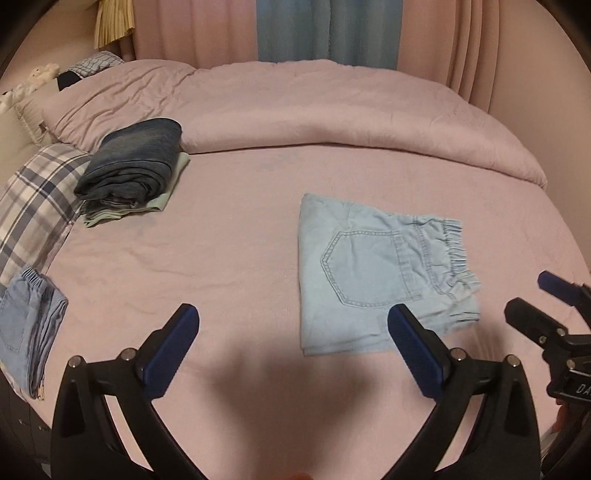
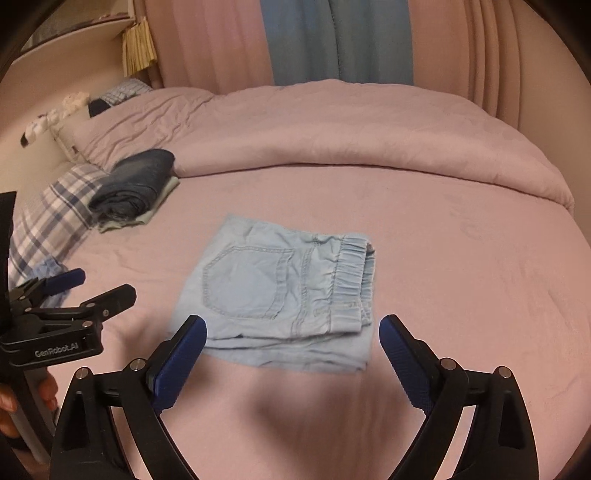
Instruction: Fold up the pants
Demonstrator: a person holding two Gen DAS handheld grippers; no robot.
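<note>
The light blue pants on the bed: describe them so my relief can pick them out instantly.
On the pink bed, look mid-sheet, before both open grippers. The light blue pants lie folded, back pocket up, elastic waistband rightward; the dark jeans stack sits far left by the plaid pillow.

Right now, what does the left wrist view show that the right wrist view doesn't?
Only the left wrist view shows the folded blue shorts hanging clearly at the bed's left edge, with their elastic waistband visible. Only the right wrist view shows the shelf above the headboard. Both show the folded light denim pants pocket-up on the pink sheet, the dark jeans stack, and both open grippers, left and right, holding nothing.
</note>
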